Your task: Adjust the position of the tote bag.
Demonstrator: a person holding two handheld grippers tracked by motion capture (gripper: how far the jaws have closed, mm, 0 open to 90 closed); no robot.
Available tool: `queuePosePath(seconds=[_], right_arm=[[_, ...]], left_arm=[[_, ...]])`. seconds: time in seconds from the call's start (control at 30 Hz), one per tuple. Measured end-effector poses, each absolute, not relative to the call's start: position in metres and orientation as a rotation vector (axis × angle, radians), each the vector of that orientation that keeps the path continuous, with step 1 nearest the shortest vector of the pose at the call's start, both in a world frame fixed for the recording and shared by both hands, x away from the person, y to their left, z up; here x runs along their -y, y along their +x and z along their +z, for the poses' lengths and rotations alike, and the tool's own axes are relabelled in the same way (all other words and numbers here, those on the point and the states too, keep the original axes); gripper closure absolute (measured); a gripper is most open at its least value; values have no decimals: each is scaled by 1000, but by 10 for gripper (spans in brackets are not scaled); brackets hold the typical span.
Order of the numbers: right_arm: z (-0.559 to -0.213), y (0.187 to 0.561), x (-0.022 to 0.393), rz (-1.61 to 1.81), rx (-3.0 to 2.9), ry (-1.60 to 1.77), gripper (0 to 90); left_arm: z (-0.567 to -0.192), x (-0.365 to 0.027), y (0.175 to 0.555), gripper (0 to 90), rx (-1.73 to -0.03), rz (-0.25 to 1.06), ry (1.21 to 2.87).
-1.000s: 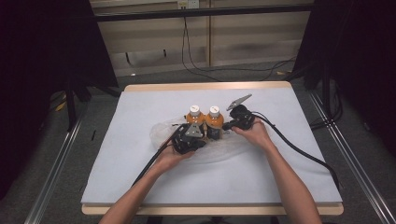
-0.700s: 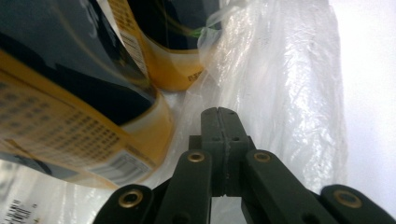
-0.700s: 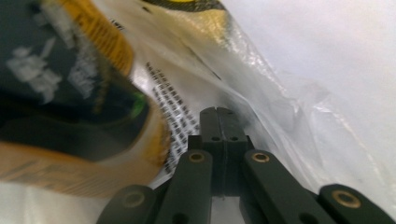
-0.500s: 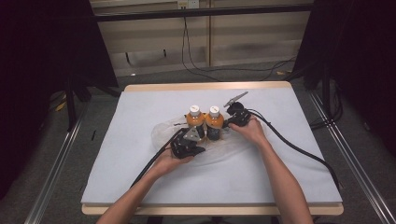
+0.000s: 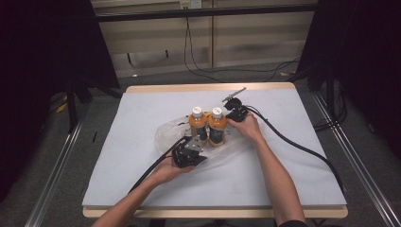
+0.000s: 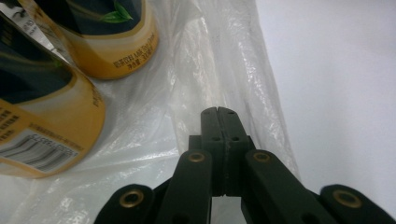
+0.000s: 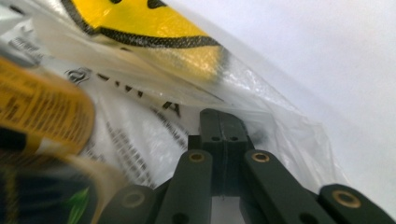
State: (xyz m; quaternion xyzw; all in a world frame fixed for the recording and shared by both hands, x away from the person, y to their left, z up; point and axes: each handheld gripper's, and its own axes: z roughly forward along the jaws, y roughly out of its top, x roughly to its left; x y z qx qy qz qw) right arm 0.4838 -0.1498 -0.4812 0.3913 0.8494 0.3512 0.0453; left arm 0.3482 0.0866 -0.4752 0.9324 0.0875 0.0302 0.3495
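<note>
Two orange bottles with white caps stand side by side, the left bottle (image 5: pixel 199 126) and the right bottle (image 5: pixel 217 126), on a clear plastic bag (image 5: pixel 165 136) spread over the white table (image 5: pixel 293 161). My left gripper (image 5: pixel 191 152) sits at the bag's near edge in front of the bottles. Its jaws are shut, the left gripper (image 6: pixel 218 112) tips resting over the film (image 6: pixel 224 56) beside a bottle (image 6: pixel 46 116). My right gripper (image 5: pixel 235 113) is just right of the bottles. In the right gripper view the right gripper (image 7: pixel 220 114) is shut, with bag film (image 7: pixel 154 79) gathered over its tips.
Black cables trail from both grippers across the table, one to the right edge (image 5: pixel 302 149) and one to the near edge (image 5: pixel 151 168). Metal rails (image 5: pixel 56 161) run along both sides of the table, and more cables lie on the floor behind (image 5: pixel 198 66).
My right hand has shifted left, closer to the right bottle. My left hand has barely moved. The bottles stand where they were.
</note>
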Motion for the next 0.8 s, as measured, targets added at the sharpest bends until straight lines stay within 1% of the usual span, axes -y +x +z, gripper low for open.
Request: queuePosePath(seconds=[0.17,0.3,0.43,0.7,0.73,0.8], right_arm=[[-480,489,143,1022,-2566,1192,900],[-479,489,136,975,-2527,1199,900],[-480,491,136,972,-2491,1224,900],[-481,496,135,944,-2438,1254,900],[-481,496,134,938,-2434,1255,900],[-480,497,132,919,-2422,1260,900]], left_arm=[[-475,-87,344,900,-210,85,2417],[-477,-88,339,900,-189,47,2396],[-474,-87,335,900,-176,58,2423],[-475,-88,329,900,-158,37,2413],[-473,-89,328,900,-146,22,2425],[-472,-91,325,900,-147,39,2449]])
